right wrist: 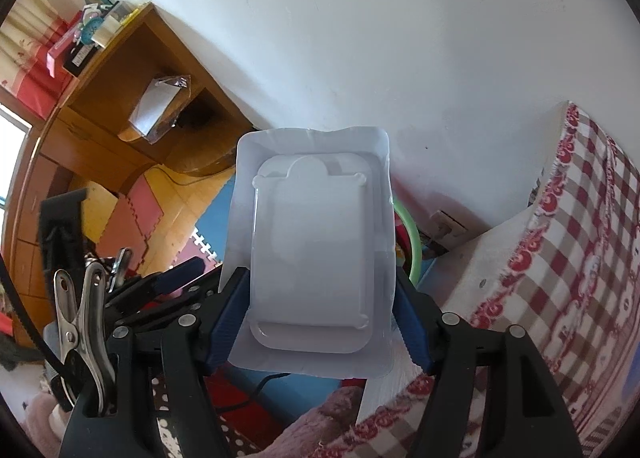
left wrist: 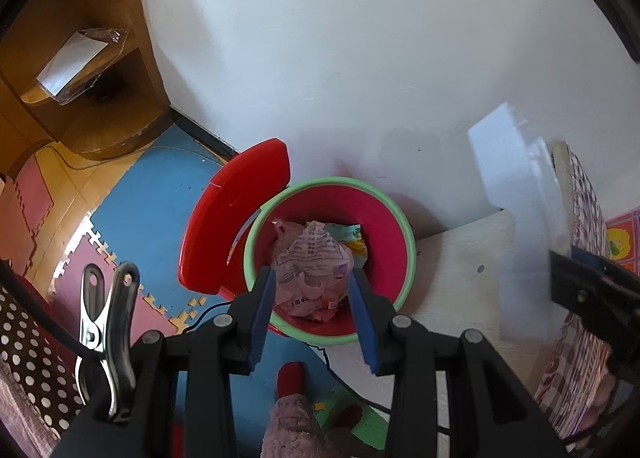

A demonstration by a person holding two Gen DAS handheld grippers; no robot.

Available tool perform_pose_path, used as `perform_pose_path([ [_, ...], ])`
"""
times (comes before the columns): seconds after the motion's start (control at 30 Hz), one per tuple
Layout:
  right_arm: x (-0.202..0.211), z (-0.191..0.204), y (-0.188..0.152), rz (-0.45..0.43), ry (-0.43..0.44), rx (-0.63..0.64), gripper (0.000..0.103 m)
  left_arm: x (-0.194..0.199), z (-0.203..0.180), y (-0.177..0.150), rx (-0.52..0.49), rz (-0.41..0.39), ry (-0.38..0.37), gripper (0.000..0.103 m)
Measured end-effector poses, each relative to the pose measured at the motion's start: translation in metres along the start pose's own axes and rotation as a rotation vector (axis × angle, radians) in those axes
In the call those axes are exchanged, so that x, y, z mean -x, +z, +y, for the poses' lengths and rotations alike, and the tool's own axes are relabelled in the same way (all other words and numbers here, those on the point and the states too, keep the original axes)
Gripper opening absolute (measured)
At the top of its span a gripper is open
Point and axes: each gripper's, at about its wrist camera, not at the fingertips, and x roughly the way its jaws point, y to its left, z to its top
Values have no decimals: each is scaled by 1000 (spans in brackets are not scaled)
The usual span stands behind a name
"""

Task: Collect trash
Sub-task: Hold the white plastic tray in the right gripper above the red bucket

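Observation:
My left gripper [left wrist: 314,272] is shut on a crumpled pink printed paper [left wrist: 310,250], with a blue pad pressing on each side of it. It hangs over a red bin with a green rim [left wrist: 402,218] on the floor. A colourful wrapper [left wrist: 354,238] lies inside the bin. My right gripper [right wrist: 320,276] is shut on a white plastic blister tray [right wrist: 312,242], held by its two long edges. Behind the tray, only a strip of the bin's green rim [right wrist: 412,242] shows. In the left wrist view the tray [left wrist: 516,194] appears blurred to the right of the bin.
A red lid [left wrist: 224,218] leans against the bin's left side. A wooden shelf unit [left wrist: 80,58] stands in the far-left corner and a white wall lies behind. A bed with a checked cover [right wrist: 560,258] stands to the right. Foam puzzle mats [left wrist: 152,198] and a black cable cover the floor.

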Motion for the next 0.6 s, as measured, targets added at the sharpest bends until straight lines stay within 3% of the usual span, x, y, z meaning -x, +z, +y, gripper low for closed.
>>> perform_pose_path([
  [0.6,-19,6,-1,16,4,67,70,1,12,-1,22,0,8,39],
])
